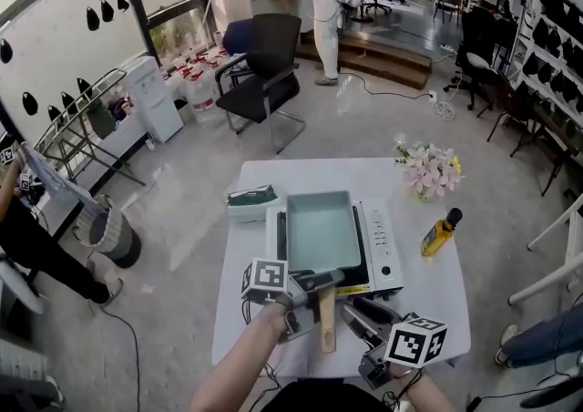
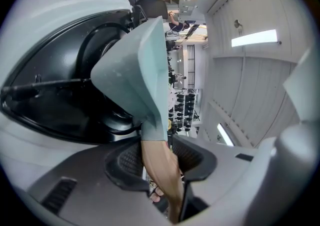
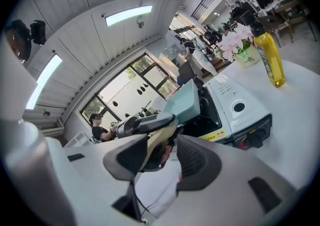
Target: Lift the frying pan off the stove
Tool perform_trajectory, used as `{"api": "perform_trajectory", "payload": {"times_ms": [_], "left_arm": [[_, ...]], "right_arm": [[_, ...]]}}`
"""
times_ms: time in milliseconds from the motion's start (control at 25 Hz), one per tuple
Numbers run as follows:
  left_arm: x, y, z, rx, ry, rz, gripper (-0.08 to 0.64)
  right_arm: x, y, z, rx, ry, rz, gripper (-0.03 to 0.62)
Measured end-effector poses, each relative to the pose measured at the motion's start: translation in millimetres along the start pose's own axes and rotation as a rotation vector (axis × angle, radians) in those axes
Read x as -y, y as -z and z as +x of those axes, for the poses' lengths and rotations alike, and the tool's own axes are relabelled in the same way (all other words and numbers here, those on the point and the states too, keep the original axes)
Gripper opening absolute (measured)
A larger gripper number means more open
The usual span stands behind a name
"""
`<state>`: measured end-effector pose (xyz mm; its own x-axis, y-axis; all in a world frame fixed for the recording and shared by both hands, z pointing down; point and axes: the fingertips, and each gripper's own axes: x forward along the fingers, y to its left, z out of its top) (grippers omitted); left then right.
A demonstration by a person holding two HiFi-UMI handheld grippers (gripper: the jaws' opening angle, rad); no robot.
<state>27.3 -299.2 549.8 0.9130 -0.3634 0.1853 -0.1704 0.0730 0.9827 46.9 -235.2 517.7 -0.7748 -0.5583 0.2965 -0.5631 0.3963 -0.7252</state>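
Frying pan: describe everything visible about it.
The frying pan is rectangular, pale grey-green, seemingly coated metal, empty, with a straight wooden handle pointing toward the person. It sits level over the black burner well of the white portable stove on the white table. The left gripper is closed on the handle close to the pan body; the right gripper stands open beside the handle, apparently not touching.

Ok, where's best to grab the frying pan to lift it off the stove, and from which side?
Grip the wooden handle, coming in over the near edge of the table. It juts from the near wall of the frying pan, past the front of the stove, and is slim enough for jaws; the square body looks too wide. The left gripper is closed on it.
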Motion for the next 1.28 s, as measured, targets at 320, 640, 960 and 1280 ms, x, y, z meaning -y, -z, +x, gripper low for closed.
{"api": "perform_trajectory", "payload": {"times_ms": [320, 640, 960, 1280], "left_arm": [[0, -1, 2, -0.006, 0.006, -0.008, 0.150], [1, -1, 2, -0.005, 0.006, -0.011, 0.150], [-1, -1, 2, -0.001, 0.006, -0.014, 0.149], [0, -1, 2, -0.005, 0.008, -0.024, 0.149]], "right_arm": [[-8, 1, 14, -0.080, -0.088, 0.060, 0.213], [-16, 3, 30, -0.160, -0.144, 0.111, 0.230], [-17, 8, 42, -0.222, -0.171, 0.157, 0.230], [-17, 11, 49, -0.267, -0.195, 0.168, 0.209]]}}
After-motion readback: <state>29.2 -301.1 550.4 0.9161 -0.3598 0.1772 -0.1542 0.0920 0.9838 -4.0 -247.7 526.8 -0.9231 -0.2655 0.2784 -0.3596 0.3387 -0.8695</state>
